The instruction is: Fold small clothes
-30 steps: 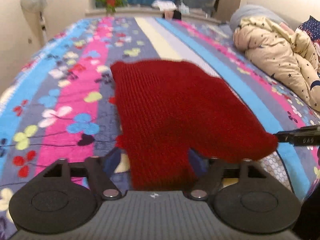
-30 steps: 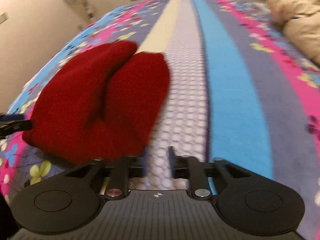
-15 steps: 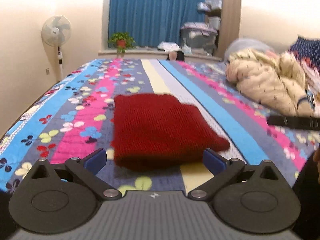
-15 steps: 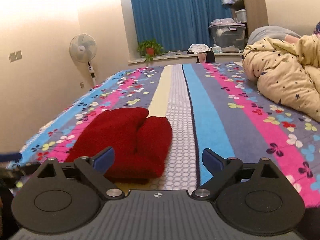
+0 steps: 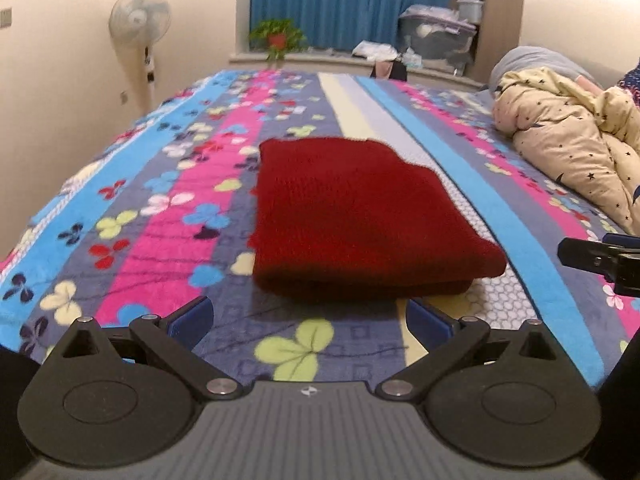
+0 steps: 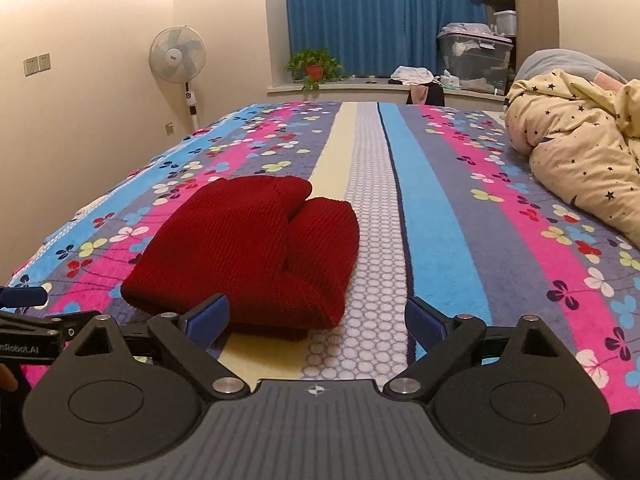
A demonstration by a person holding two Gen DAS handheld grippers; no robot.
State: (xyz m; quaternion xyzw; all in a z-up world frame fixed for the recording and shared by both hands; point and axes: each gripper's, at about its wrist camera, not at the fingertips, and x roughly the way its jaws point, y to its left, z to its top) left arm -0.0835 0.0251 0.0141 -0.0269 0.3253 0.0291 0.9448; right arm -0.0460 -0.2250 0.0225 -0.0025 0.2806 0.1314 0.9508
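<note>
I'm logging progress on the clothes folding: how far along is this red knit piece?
Done: the red knit garment lies folded in a compact stack on the striped floral blanket. In hand: nothing; the left tool and right tool both stand open, jaws just widened, nothing between them. Left: perhaps squaring the uneven top flaps.

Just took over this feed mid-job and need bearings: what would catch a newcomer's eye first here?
The dark red knitted garment, folded into a thick bundle, lies in the middle of the striped, flower-printed bedspread. Both tools, left tool and right tool, are open in front of its near edge, holding nothing, their jaws having just opened. A cream star-print quilt is heaped at the right of the bed.
</note>
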